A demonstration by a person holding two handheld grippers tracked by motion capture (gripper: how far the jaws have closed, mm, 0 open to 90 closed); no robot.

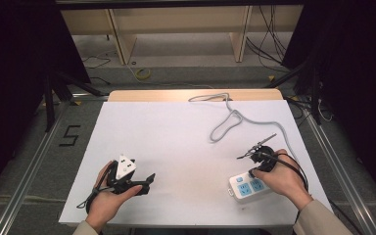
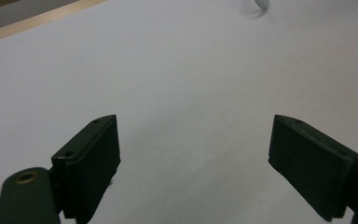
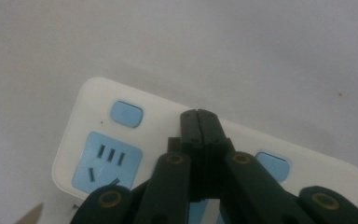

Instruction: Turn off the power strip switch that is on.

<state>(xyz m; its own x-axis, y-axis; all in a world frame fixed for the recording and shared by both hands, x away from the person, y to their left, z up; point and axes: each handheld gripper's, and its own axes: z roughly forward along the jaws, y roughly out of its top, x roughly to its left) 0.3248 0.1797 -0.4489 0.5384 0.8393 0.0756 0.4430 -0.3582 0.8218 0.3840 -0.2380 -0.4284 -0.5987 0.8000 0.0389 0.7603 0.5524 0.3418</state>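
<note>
A white power strip (image 1: 246, 188) with blue sockets lies at the table's near right. Its grey cable (image 1: 235, 116) loops away toward the far edge. My right gripper (image 1: 255, 169) is held over the strip's far end. In the right gripper view the right gripper (image 3: 199, 115) is shut with nothing between the jaws, its tips above the power strip (image 3: 98, 100) between two blue buttons; whether they touch it I cannot tell. My left gripper (image 1: 147, 184) rests at the near left, pointing right. In its own view the left gripper (image 2: 193, 163) stands wide open over bare table.
The table is covered by a white sheet (image 1: 176, 137), with a wooden edge (image 1: 176, 94) along the back. A short piece of the grey cable (image 2: 260, 3) shows at the top of the left gripper view. Dark stands and floor cables surround the table.
</note>
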